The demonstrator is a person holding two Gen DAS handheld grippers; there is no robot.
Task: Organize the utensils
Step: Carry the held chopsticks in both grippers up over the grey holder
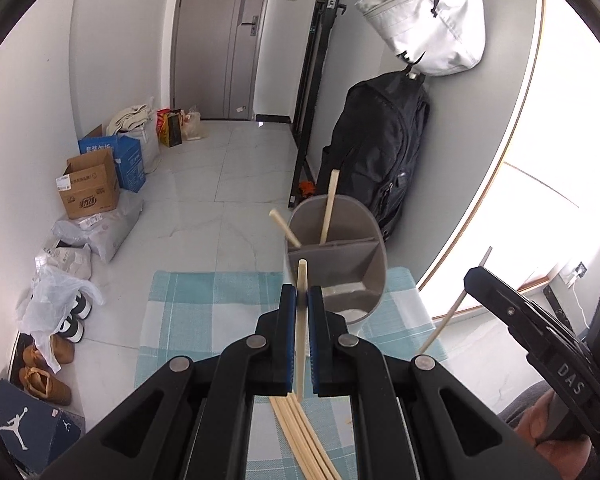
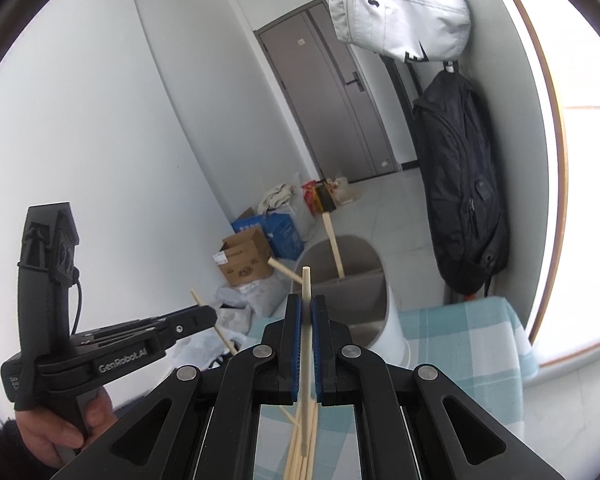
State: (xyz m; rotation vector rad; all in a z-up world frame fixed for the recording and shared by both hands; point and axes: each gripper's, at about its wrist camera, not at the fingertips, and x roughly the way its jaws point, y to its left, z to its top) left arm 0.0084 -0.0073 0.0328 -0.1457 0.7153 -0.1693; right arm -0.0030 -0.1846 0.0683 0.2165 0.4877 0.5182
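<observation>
Each gripper is clamped on one chopstick, left gripper (image 1: 302,298) and right gripper (image 2: 306,308), tips raised toward the divided holder (image 1: 352,268) at twelve o'clock, likely for dropping in beside two already standing.

Black backpack (image 1: 376,148) hung below white fabric bag (image 1: 428,16) | brown cardboard box (image 1: 90,186) sat beside blue carton (image 1: 130,162) | grey door (image 1: 224,40) stood closed.
</observation>
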